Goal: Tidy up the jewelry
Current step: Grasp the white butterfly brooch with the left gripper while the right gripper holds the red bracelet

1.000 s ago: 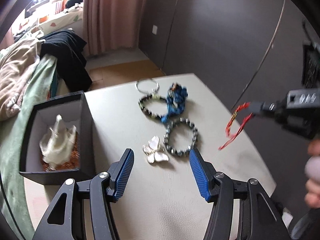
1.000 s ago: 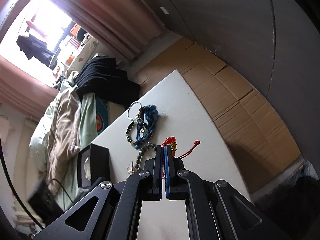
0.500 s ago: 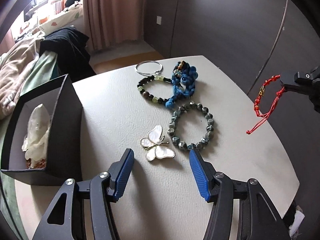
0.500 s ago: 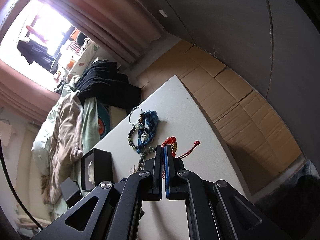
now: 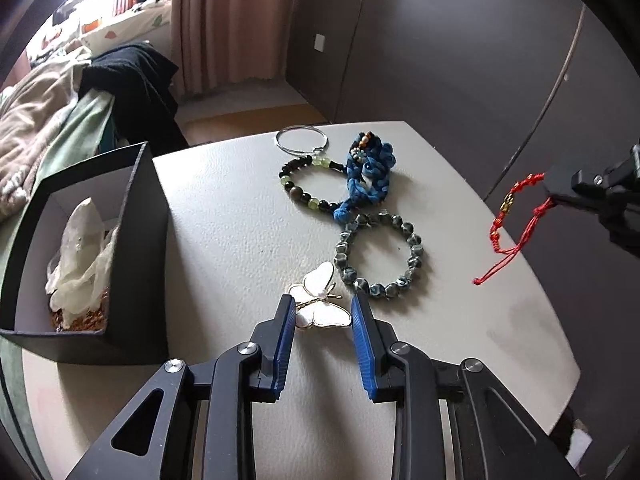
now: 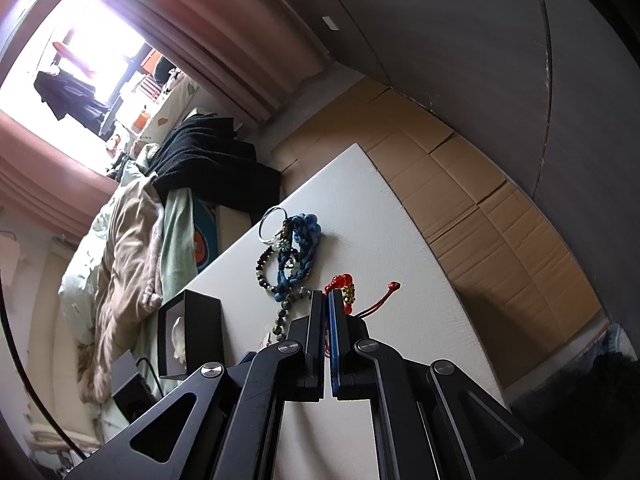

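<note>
Left wrist: black box (image 5: 140, 240) holds pale crystal (image 5: 82, 232); left hand-held gripper (image 5: 323, 322) apart, right (image 5: 554, 188) clamped on red bracelet (image 5: 506, 216)

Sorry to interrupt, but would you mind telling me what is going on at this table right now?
A person is sorting jewelry with two handheld claws. The right claw is shut on a red cord bracelet, held above the white table. The left claw is open, its fingers on either side of a white butterfly brooch. Three bracelets and a silver bangle lie beyond it. An open black box stands on the left side of the table.
</note>
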